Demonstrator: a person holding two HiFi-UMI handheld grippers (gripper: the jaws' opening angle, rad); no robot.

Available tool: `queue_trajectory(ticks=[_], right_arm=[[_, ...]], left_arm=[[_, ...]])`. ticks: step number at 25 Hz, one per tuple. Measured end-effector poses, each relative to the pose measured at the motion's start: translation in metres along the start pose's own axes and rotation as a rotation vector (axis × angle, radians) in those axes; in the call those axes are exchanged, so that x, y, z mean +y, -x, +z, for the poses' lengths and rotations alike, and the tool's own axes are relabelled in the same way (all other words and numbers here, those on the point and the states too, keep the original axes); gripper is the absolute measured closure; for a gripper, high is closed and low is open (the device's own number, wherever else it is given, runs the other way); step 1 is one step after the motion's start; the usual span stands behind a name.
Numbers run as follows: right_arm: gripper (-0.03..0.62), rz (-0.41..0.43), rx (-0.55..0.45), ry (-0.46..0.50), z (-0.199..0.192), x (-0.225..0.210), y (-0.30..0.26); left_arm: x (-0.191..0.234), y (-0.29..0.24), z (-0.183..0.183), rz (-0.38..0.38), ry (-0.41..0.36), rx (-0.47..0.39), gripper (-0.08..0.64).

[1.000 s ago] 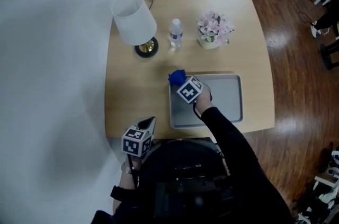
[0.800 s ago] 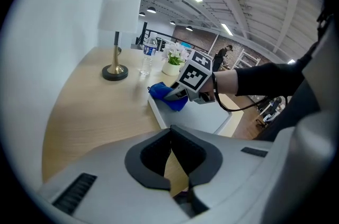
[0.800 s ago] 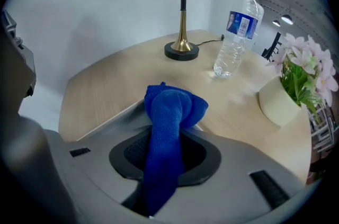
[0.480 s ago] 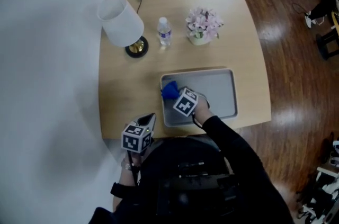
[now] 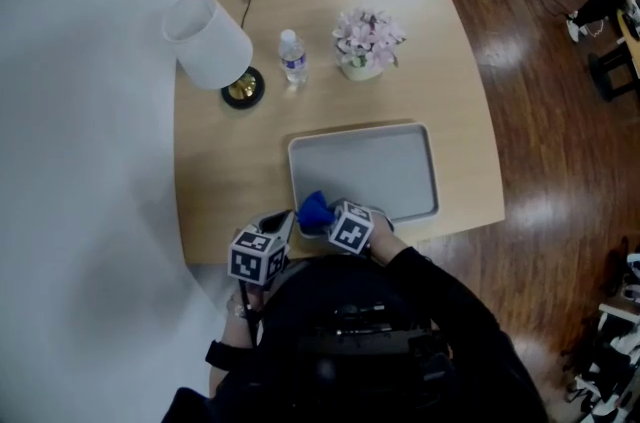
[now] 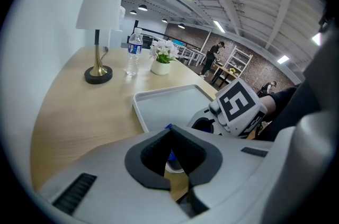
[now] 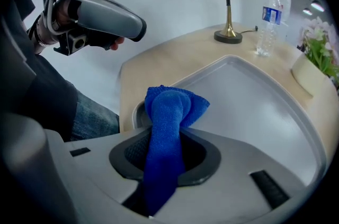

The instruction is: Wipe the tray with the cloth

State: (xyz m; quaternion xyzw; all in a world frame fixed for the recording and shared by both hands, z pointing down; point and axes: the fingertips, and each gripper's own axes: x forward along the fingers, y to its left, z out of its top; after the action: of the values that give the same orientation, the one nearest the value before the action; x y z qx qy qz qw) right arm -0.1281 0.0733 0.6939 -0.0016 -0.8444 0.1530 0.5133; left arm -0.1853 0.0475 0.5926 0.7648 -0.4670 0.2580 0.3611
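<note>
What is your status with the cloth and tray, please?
Right gripper shut on blue terry cloth, at grey rectangular tray, near-left corner. Left gripper shut, empty, off tray. White-shaded lamp, clear water bottle, pink flowers beyond tray.

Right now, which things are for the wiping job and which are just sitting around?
For the job: blue cloth, gray tray.

Just sitting around: lamp, water bottle, pot of flowers.
</note>
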Motion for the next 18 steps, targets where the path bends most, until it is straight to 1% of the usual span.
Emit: queue_trajectory(ticks=[2, 4, 6, 10, 12, 15, 18], right_arm=[[0.486, 0.013, -0.010, -0.009, 0.002, -0.003, 0.002], [0.486, -0.004, -0.028, -0.025, 0.007, -0.017, 0.009], [0.486, -0.057, -0.040, -0.046, 0.012, -0.045, 0.019], [0.486, -0.186, -0.050, -0.072, 0.025, -0.119, 0.043], [0.486, -0.225, -0.043, -0.083, 0.032, -0.151, 0.049], [0.486, -0.236, -0.009, -0.114, 0.034, -0.181, 0.046], [0.486, -0.232, 0.014, -0.129, 0.034, -0.191, 0.042]], left_arm=[[-0.002, -0.001, 0.004, 0.000, -0.004, -0.004, 0.560], [-0.005, 0.000, 0.008, 0.004, -0.003, -0.005, 0.560], [-0.005, 0.002, 0.011, 0.013, 0.000, -0.006, 0.560], [-0.004, 0.003, 0.012, 0.034, 0.013, -0.007, 0.560], [-0.004, 0.004, 0.011, 0.046, 0.019, -0.005, 0.560], [-0.006, 0.004, 0.012, 0.057, 0.021, -0.013, 0.560], [-0.011, 0.003, 0.012, 0.054, 0.019, 0.001, 0.560]])
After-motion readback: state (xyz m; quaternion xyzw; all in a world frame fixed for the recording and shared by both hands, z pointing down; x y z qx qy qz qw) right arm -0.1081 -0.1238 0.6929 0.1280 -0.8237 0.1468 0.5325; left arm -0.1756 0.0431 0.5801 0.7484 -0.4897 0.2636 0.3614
